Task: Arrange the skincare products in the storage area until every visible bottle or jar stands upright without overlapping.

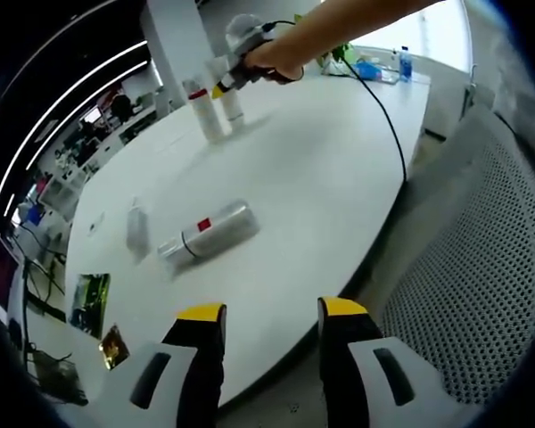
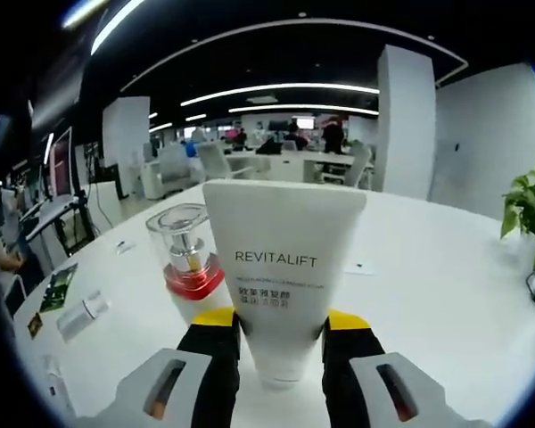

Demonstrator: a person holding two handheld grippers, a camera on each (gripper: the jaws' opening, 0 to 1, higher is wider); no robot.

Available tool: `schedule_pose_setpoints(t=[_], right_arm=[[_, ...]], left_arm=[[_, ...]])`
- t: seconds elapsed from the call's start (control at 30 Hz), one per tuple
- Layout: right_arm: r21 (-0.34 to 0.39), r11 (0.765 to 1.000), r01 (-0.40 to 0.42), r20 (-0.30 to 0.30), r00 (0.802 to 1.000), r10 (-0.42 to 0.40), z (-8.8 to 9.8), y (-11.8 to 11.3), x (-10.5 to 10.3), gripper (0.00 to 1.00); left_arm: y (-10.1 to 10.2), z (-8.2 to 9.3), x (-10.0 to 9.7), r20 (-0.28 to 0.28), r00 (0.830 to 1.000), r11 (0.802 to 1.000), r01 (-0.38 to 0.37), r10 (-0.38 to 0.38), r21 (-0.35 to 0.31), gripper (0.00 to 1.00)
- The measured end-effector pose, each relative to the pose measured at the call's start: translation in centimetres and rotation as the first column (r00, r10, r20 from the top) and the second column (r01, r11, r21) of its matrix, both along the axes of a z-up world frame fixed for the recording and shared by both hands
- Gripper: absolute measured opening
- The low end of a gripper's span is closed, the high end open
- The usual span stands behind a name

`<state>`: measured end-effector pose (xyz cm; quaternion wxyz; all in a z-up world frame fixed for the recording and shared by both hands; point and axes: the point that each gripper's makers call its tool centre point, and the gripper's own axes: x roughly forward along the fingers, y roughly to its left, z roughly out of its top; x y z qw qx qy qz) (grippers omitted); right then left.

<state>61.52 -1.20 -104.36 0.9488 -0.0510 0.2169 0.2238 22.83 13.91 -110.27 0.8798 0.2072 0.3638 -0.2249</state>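
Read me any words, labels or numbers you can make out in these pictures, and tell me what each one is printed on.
"REVITALIFT": on the white tube held between the jaws of the right gripper.
Two smaller lines under it on the same tube: too small to read.
Red mark on the silver bottle lying on the white table: no readable text.
Clear-capped bottle with the red band: no readable text.

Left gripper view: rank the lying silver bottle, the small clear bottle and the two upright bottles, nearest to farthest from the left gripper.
From the left gripper:
1. Lying silver bottle, on its side mid-table, just ahead.
2. Small clear bottle, further left, nearer the table's left edge; close to the first, but slightly farther.
3. Two upright bottles, far side, at the right gripper.
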Motion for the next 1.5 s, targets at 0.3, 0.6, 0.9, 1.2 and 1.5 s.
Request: schedule_pose_setpoints(t=[0.3, 0.6, 0.9, 1.2, 1.5], right_arm=[[0.071, 0.997, -0.034, -0.048, 0.998, 0.037, -0.1, 0.1, -1.1, 0.33], [0.071, 0.965, -0.252, -0.015, 0.967, 0.253, -0.1, -0.9, -2.8, 0.4], [0.011, 0.911, -0.413, -0.029, 0.91, 0.413, -1.8, -0.5, -2.2, 0.4], [-0.107, 0.872, -0.477, -0.12, 0.877, 0.465, -4.9, -0.4, -2.7, 0.26], [-0.117, 0.887, -0.446, -0.124, 0.893, 0.433, -5.0, -0.4, -1.9, 0.21]], left_arm=[[0.1, 0.0, 0.0, 0.002, 1.0, 1.0, 0.001, -0.001, 0.004, 0.37], [0.1, 0.0, 0.0, 0.002, 1.0, 1.0, 0.004, -0.004, 0.007, 0.36], [-0.1, -0.1, -0.1, -0.008, 1.0, 1.0, 0.011, -0.011, 0.002, 0.35], [0.0, -0.4, -0.2, -0.02, 1.0, 1.0, 0.009, -0.008, 0.004, 0.35], [0.0, -0.4, -0.3, -0.025, 1.0, 1.0, 0.007, -0.007, 0.005, 0.35]])
